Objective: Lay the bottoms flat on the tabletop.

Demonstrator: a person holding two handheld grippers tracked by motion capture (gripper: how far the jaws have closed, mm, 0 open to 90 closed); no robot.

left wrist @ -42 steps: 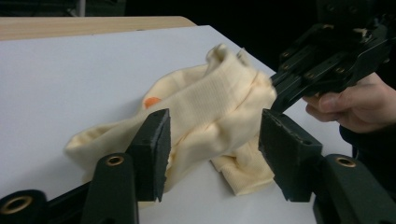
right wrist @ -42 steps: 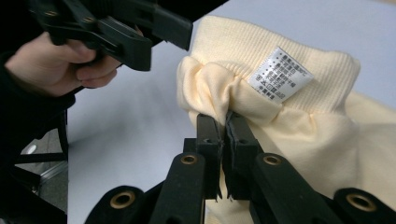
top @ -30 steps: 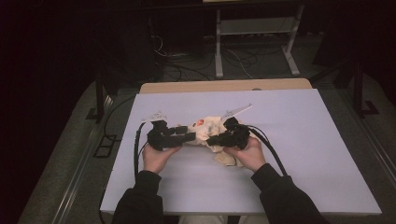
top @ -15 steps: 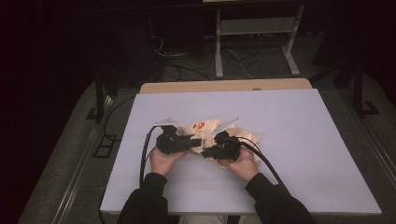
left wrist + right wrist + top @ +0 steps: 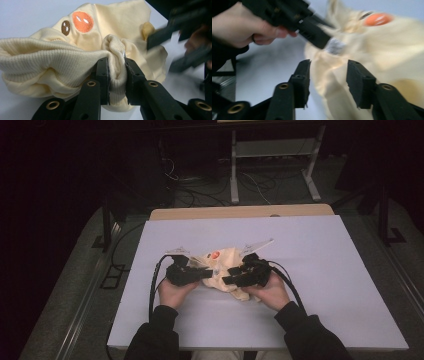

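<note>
A cream knitted garment (image 5: 223,261) with an orange and a brown embroidered patch lies bunched mid-table. My left gripper (image 5: 206,273) comes in from the left, and its jaws have just been closing. In the left gripper view they (image 5: 116,63) pinch a fold of the garment's (image 5: 120,22) ribbed edge. My right gripper (image 5: 229,280) faces it from the right, and its jaws have just been opening. In the right gripper view they (image 5: 328,63) stand apart with loose cream cloth (image 5: 392,45) between them, blurred. The other hand's gripper (image 5: 312,30) holds the cloth just beyond.
The pale lilac table top (image 5: 325,270) has free room on all sides of the garment. A wooden strip (image 5: 240,212) runs along its far edge. Behind it on the dark floor stand a metal frame (image 5: 272,165) and cables. Black cables trail from both grippers.
The right hand came in toward the left one, then drew back to the right. The left hand has barely moved. The garment is more bunched between the grippers.
</note>
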